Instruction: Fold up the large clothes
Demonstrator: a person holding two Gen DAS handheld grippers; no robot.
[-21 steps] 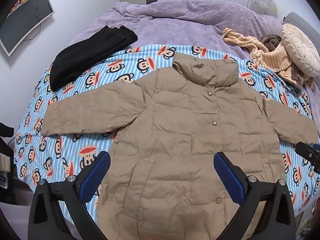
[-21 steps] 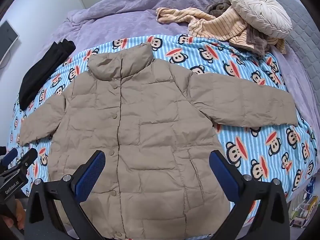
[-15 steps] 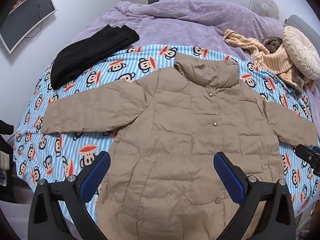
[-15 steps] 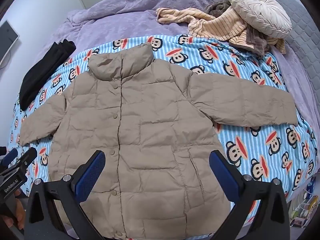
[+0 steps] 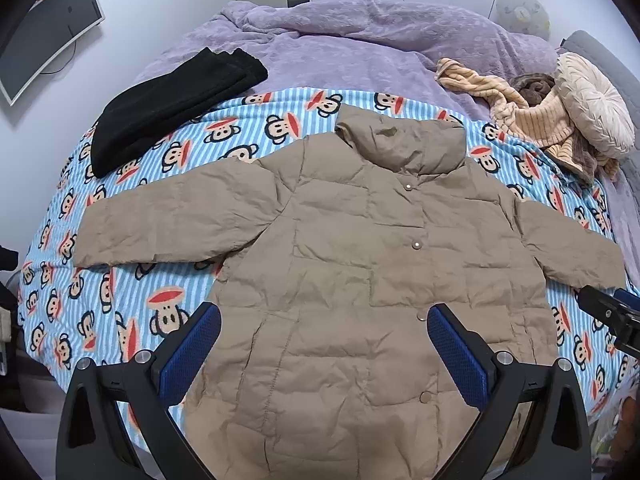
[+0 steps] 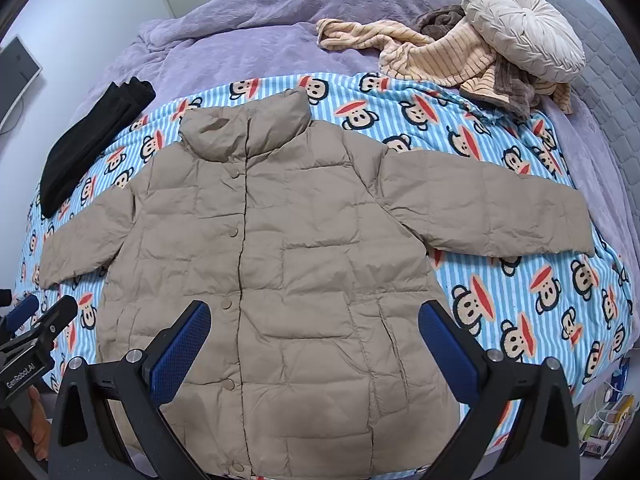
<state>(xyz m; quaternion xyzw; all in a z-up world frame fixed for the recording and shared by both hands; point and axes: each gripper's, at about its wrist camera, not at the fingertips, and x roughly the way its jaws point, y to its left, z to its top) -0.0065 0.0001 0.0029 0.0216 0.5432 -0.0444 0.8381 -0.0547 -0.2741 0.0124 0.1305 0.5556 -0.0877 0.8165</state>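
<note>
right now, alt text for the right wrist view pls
A tan puffer jacket lies flat, snapped shut, sleeves spread, on a monkey-print blanket. The open right gripper hovers over its hem, holding nothing; folded black clothes lie far left.

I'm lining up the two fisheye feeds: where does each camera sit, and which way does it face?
Left wrist: above the hem, left of centre, facing the tan quilted puffer jacket; own open left tongs show, right tongs at the edge.
Right wrist: above the hem, right of centre, same heading; own open right tongs show.
Shared: jacket, folded black garment.
</note>
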